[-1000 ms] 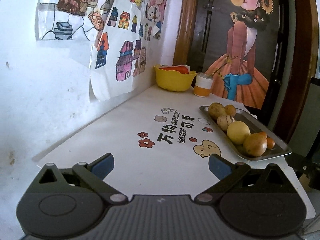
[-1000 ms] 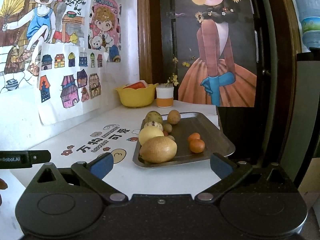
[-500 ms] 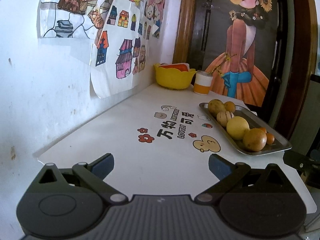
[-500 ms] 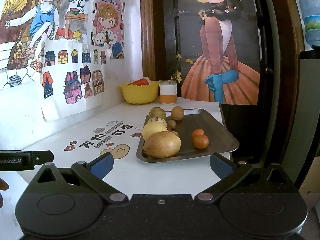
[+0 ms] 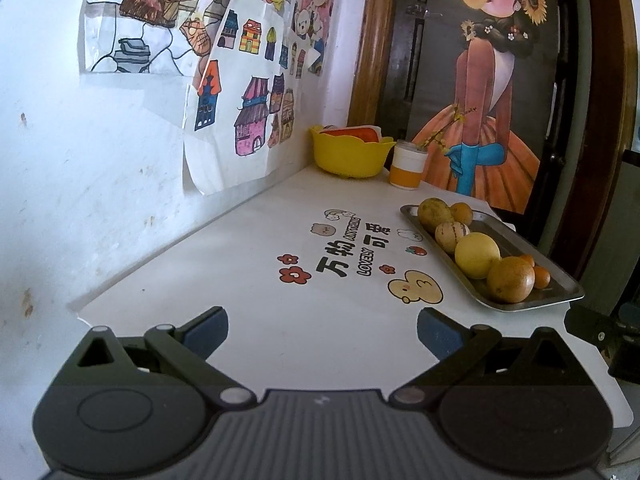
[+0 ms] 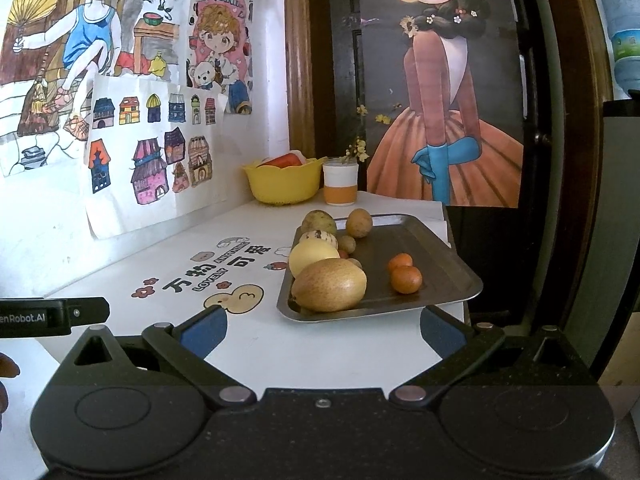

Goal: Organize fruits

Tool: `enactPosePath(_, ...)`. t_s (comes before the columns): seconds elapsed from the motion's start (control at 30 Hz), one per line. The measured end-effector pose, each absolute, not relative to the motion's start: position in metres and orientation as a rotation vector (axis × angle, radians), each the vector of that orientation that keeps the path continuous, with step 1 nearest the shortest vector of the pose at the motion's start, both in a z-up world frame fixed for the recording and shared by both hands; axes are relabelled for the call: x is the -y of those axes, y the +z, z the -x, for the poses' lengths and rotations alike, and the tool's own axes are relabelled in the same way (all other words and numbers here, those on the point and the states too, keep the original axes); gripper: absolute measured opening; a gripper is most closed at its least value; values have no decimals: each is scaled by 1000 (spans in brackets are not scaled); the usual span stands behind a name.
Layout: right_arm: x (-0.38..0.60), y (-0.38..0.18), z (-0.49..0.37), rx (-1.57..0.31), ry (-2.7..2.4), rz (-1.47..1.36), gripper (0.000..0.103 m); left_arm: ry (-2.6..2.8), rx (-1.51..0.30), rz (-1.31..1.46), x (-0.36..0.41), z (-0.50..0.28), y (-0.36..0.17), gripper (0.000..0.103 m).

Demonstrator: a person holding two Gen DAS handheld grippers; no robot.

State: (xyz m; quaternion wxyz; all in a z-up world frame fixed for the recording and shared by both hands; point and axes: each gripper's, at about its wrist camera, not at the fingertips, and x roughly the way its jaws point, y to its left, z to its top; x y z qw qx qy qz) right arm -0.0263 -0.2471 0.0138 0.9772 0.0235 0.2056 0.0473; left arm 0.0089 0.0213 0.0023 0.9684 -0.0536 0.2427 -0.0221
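Fruits crowd the left side of a steel tray (image 6: 448,276) at the white desk's (image 5: 256,248) right edge, both tools empty: left tool (image 5: 322,330) and right tool (image 6: 323,326) gape wide. The big brown fruit (image 6: 329,285) looks firm, smooth-skinned and likely to roll; gripping across its middle seems safest.

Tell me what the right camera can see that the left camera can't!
Only the right view shows the big water bottle, the left gripper's side, and small brown fruits behind the large ones. Only the left view shows the right gripper's edge. Both share the metal tray of fruit, the yellow bowl and the orange-banded cup.
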Motion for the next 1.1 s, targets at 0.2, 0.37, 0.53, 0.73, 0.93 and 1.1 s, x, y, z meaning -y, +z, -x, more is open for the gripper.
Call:
enactPosePath(0.2,247,13,27,-418,101,-46,102,-45,-492,109,-21,-9,2,102)
enactPosePath(0.37,245,13,27,-418,99,-46,102,-45,-490,108,-21,-8,2,102)
enactPosePath(0.53,246,13,27,-418,98,-46,102,-45,-490,108,-21,-8,2,102)
enactPosePath(0.73,243,12,28,-423,103,-45,102,-37,-498,102,-20,-7,4,102)
enactPosePath(0.93,242,11,28,-432,108,-44,102,-66,-495,107,-20,-7,7,102)
enactPosePath(1.1,242,11,28,-438,111,-42,102,-69,-494,108,-20,-8,6,102)
